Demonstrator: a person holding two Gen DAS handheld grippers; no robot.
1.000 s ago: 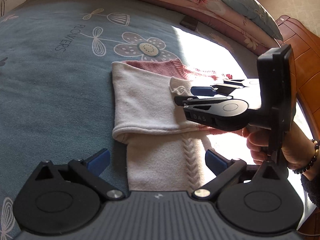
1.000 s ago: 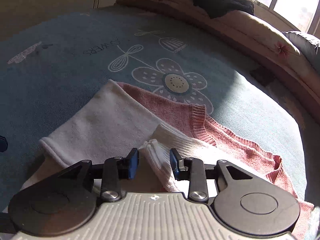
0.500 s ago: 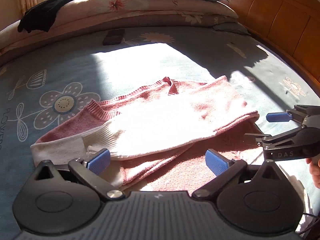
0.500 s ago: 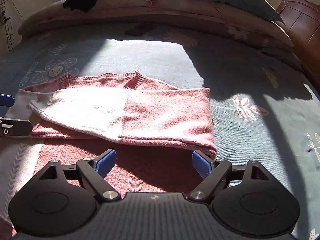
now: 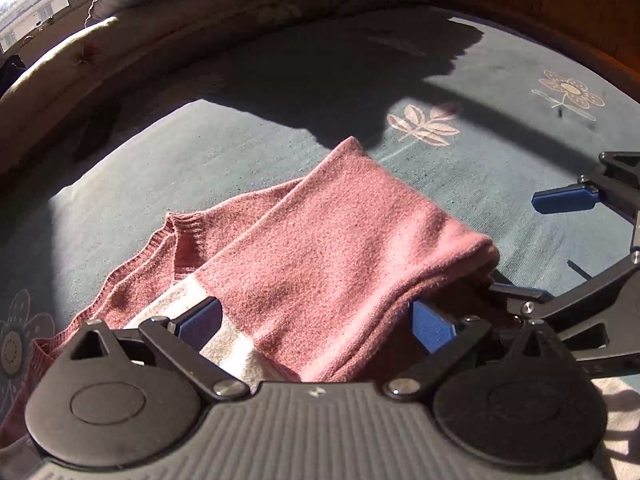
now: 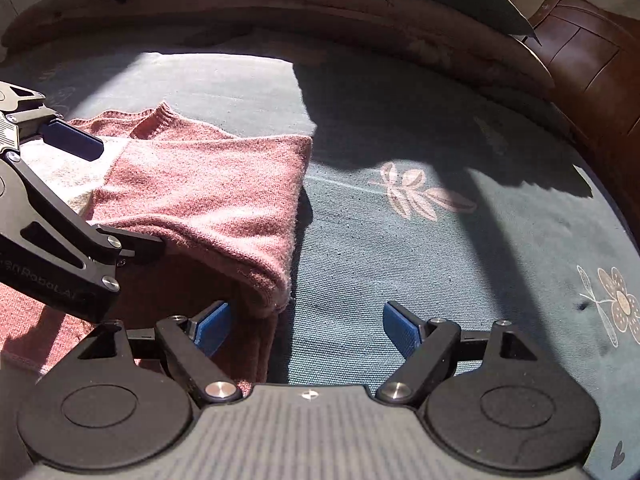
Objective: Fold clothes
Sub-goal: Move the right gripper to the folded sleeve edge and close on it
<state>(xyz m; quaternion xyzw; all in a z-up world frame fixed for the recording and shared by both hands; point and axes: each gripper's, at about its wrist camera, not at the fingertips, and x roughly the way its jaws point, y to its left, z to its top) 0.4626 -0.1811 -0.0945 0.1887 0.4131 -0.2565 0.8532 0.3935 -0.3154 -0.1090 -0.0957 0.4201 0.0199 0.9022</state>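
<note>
Jaws of left gripper [image 5: 316,322] and right gripper [image 6: 306,326] spread wide, grasping nothing, poised at the folded pink sweater [image 5: 344,240] lying on blue floral bed [image 6: 400,260].

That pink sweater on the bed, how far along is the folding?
One sleeve already lies folded across the pink sweater. Both grippers, left and right, are open at its edge, holding nothing. The sweater still spreads wide over the bed, so more folds remain.
</note>
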